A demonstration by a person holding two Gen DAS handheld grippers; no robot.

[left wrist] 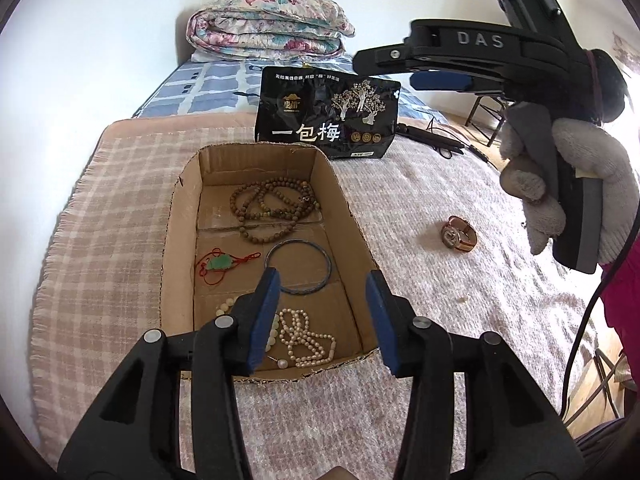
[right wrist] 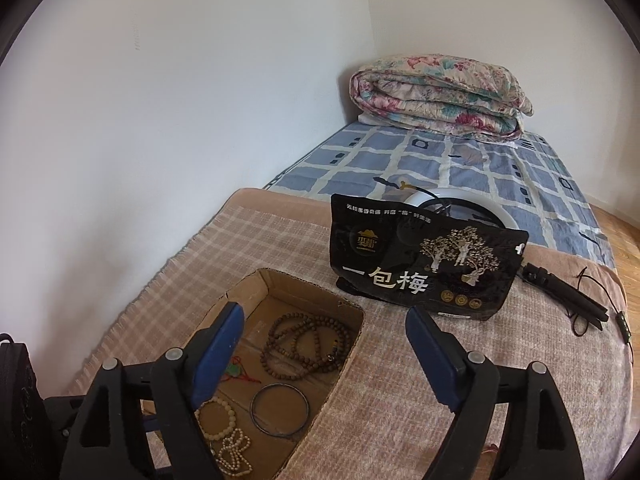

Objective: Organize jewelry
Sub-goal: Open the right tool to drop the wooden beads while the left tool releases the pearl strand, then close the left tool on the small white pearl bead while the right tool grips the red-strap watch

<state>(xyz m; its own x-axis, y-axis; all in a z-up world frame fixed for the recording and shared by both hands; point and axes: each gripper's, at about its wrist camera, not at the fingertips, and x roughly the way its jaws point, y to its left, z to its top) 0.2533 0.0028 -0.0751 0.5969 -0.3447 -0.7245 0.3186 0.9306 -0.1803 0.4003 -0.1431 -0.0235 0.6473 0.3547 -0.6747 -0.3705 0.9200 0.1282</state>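
A shallow cardboard box [left wrist: 176,264] lies on the blanket and holds brown prayer beads [left wrist: 272,208], a blue bangle [left wrist: 298,266], a green pendant on red cord [left wrist: 220,264], a pearl necklace [left wrist: 306,338] and a cream bead bracelet [left wrist: 224,306]. A brown-strap wristwatch [left wrist: 459,234] lies on the blanket right of the box. My left gripper [left wrist: 322,316] is open and empty over the box's near end. My right gripper [right wrist: 324,344] is open and empty, above the box [right wrist: 344,364]; in the left wrist view its fingers [left wrist: 384,58] show high up, held by a gloved hand.
A black snack bag [left wrist: 326,114] stands behind the box. A folded floral quilt [left wrist: 268,26] lies at the far end on a blue checked sheet. A black folded tripod with cables [right wrist: 572,300] lies right of the bag. A white wall runs along the left.
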